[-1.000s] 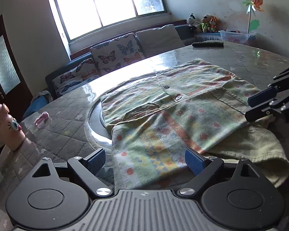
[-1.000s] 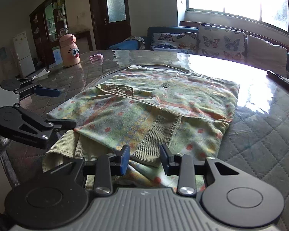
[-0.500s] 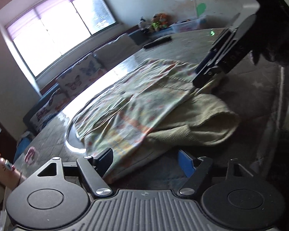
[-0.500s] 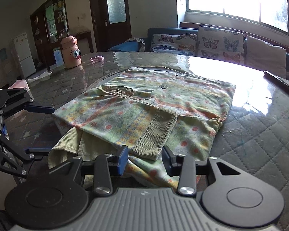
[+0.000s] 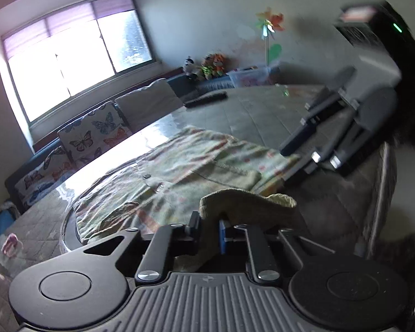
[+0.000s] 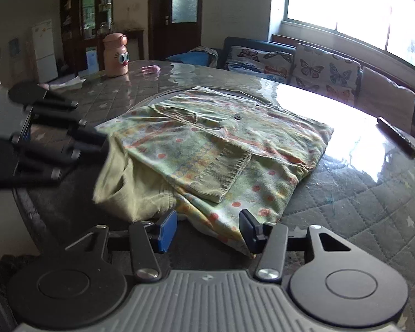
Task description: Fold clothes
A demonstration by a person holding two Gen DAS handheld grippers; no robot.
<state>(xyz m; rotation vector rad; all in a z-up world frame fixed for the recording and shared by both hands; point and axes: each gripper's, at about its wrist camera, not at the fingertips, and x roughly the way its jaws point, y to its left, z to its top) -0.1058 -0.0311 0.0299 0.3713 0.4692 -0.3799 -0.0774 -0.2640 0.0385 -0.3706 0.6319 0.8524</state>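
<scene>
Room: sunlit lounge, butterfly-print cushions (image 6: pixel 326 69) behind the round quilted glass-topped bench (image 6: pixel 359 193).
Garment: patterned green-yellow cloth shirt (image 6: pixel 207 149), part-folded near the bench's front edge.
Left tongs (image 5: pixel 209 231): closed on the shirt's plain olive-green ribbed flap (image 5: pixel 243 204), lifting it, probably to fold over.
Right tongs (image 6: pixel 209 228): wide apart, empty, at the hem.
Nearby: dark remote control (image 6: pixel 397 137), pink cartoon-eyed flask (image 6: pixel 116 55), both well clear.
</scene>
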